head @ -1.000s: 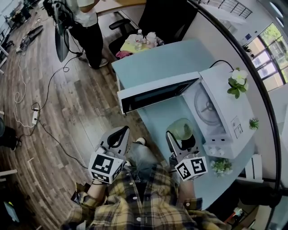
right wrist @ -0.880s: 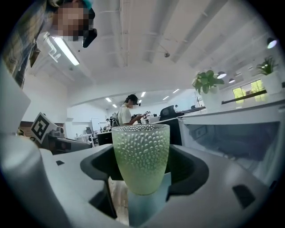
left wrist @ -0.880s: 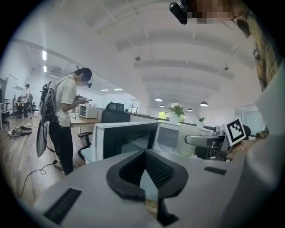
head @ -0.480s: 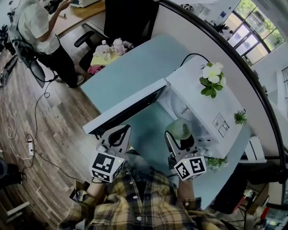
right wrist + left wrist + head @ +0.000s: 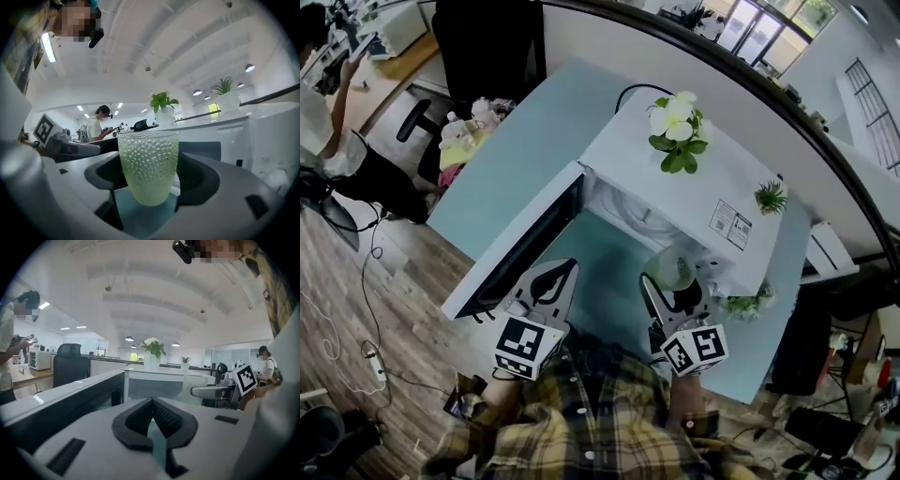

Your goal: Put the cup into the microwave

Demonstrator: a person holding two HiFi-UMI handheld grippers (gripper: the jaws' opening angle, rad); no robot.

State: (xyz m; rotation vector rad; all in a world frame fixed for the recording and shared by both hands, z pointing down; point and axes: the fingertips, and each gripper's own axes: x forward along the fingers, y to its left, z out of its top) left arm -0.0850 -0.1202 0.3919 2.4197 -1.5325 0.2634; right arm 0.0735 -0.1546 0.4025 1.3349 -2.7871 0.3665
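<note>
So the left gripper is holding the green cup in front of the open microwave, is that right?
Not quite. It is the right gripper that is holding the green cup in front of the open microwave. The right gripper view shows the cup between its jaws. The left gripper is shut with nothing in it.

No legible text, brand, number or sign appears in any view. The white rectangular sticker (image 5: 729, 223) on the top panel of the white box-shaped microwave (image 5: 712, 178), right of centre in the head view, carries dark print and a square code, both too small to read. The black-and-white square markers (image 5: 525, 343) on the cubes of the left gripper (image 5: 570, 266) and right gripper (image 5: 675, 281), lower centre, are coded patterns without characters.
</note>
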